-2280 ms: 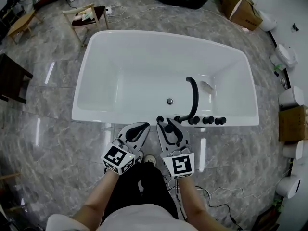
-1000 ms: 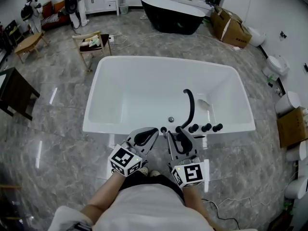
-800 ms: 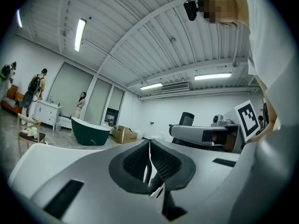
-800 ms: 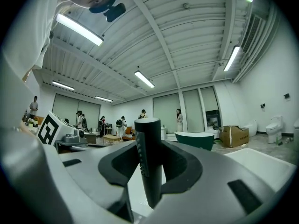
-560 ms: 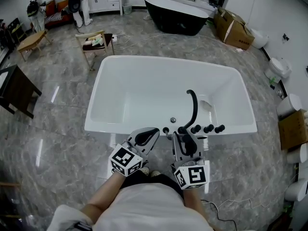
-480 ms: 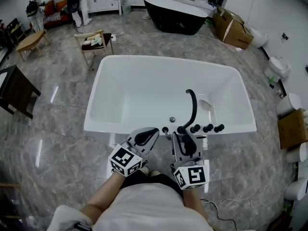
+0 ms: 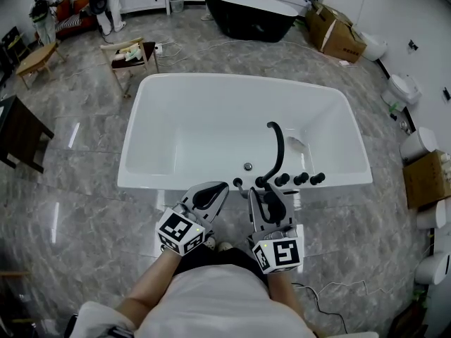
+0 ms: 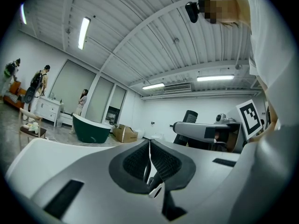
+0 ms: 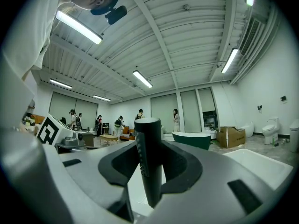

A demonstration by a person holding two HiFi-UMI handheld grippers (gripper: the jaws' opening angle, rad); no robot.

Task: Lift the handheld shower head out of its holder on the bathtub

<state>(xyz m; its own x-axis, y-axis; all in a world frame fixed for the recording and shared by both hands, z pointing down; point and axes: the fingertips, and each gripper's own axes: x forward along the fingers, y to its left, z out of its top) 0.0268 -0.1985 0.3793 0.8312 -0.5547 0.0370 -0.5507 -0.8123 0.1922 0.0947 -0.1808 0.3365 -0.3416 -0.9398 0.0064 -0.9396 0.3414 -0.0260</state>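
Observation:
A white bathtub (image 7: 176, 182) lies in front of me, with a curved black spout (image 7: 277, 146) and black knobs (image 7: 299, 178) on its near rim. The black handheld shower head (image 9: 148, 143) stands upright between the pads of my right gripper (image 9: 149, 169), which is shut on its handle. In the head view the right gripper (image 7: 266, 193) sits just short of the rim, right of a small black holder (image 7: 237, 182). My left gripper (image 7: 217, 188) hangs beside it, shut and empty, its pads meeting in the left gripper view (image 8: 149, 160).
The floor is grey marble. A wooden chair (image 7: 128, 56) stands beyond the tub's far left corner and a dark bathtub (image 7: 246, 9) stands at the back. Cardboard boxes (image 7: 337, 37) and toilets (image 7: 403, 86) line the right side. People stand at the far left.
Since the earliest frame my right gripper has shifted right of the small black holder with the black handle between its jaws. Lately only the head camera's aim has shifted; the left gripper has kept still.

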